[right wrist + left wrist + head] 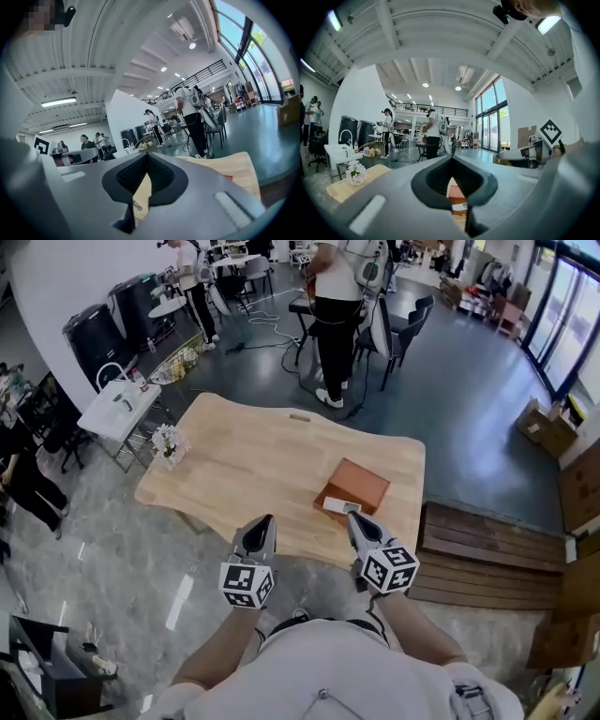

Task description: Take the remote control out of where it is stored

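Nearest, the right hand-held gripper [353,518] hovers just beside the near edge of the brown box [354,486]. The left hand-held gripper [265,521] is near the box, off to its left. Each has its jaws pressed together on nothing. The box lies shut on the worktop [253,460], and the remote control cannot be made out. Well left of the box stand small flowers [169,442], and beyond it stands a person [336,315].
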The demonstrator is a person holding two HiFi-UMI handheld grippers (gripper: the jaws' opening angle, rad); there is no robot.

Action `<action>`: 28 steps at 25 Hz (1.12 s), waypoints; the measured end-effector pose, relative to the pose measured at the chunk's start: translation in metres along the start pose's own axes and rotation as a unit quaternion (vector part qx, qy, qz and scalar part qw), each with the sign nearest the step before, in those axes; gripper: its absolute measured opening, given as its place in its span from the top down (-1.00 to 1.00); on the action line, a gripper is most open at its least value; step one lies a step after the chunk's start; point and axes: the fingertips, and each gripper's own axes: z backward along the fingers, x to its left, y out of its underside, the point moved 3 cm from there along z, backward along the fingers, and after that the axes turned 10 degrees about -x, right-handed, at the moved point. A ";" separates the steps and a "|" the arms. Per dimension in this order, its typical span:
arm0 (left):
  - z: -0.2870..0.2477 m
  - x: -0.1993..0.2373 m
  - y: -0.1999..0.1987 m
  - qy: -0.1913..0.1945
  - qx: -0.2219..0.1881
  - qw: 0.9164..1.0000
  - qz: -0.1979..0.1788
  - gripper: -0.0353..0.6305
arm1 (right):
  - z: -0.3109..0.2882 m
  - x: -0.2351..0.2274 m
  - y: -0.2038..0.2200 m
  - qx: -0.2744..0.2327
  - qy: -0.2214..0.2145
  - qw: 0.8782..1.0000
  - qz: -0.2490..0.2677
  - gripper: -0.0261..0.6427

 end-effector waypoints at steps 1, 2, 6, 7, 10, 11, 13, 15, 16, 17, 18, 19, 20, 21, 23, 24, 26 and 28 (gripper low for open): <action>-0.005 0.007 0.002 0.003 0.001 1.000 0.000 0.89 | -0.007 -0.001 0.001 0.000 0.003 1.000 -0.001 0.84; -0.011 0.013 0.004 0.006 0.002 1.000 0.001 0.89 | -0.014 -0.003 0.001 0.001 0.005 1.000 0.000 0.84; -0.029 0.031 0.012 0.009 0.008 1.000 0.009 0.89 | -0.031 -0.012 0.009 0.013 0.016 1.000 0.003 0.84; -0.032 0.034 0.014 0.009 0.009 1.000 0.012 0.89 | -0.034 -0.014 0.010 0.017 0.018 1.000 0.005 0.84; -0.044 0.041 0.017 0.011 0.012 1.000 0.013 0.89 | -0.048 -0.022 0.012 0.025 0.018 0.999 0.010 0.84; -0.050 0.044 0.018 0.010 0.013 1.000 0.013 0.89 | -0.054 -0.025 0.012 0.027 0.017 0.999 0.011 0.84; -0.061 0.049 0.021 0.006 0.013 1.000 0.011 0.89 | -0.066 -0.031 0.013 0.035 0.009 0.999 0.012 0.84; -0.072 0.054 0.024 0.002 0.014 1.000 0.006 0.89 | -0.078 -0.037 0.016 0.046 -0.001 0.999 0.012 0.84; -0.077 0.056 0.026 0.000 0.015 1.000 0.005 0.89 | -0.085 -0.041 0.018 0.051 -0.004 0.999 0.012 0.84; -0.082 0.057 0.028 -0.002 0.017 1.000 0.006 0.89 | -0.090 -0.044 0.018 0.056 -0.008 0.998 0.011 0.84; -0.088 0.057 0.028 -0.003 0.018 1.000 0.007 0.89 | -0.095 -0.048 0.017 0.058 -0.010 0.998 0.010 0.84; -0.094 0.058 0.029 -0.003 0.018 1.000 0.007 0.89 | -0.100 -0.052 0.015 0.059 -0.013 0.998 0.010 0.84; -0.101 0.058 0.029 -0.004 0.019 1.000 0.006 0.89 | -0.105 -0.057 0.012 0.059 -0.014 0.998 0.009 0.84; -0.108 0.059 0.029 -0.005 0.019 1.000 0.006 0.89 | -0.111 -0.063 0.010 0.060 -0.015 0.998 0.009 0.84; -0.122 0.062 0.030 -0.010 0.020 1.000 0.007 0.89 | -0.122 -0.076 0.007 0.063 -0.015 0.998 0.006 0.84; -0.129 0.063 0.032 -0.013 0.021 1.000 0.007 0.89 | -0.127 -0.082 0.006 0.064 -0.015 0.998 0.005 0.84; -0.140 0.065 0.036 -0.020 0.024 0.999 0.008 0.89 | -0.138 -0.094 0.004 0.067 -0.017 0.998 0.001 0.84; -0.153 0.067 0.040 -0.029 0.028 0.999 0.011 0.89 | -0.148 -0.105 0.001 0.070 -0.023 0.997 0.000 0.84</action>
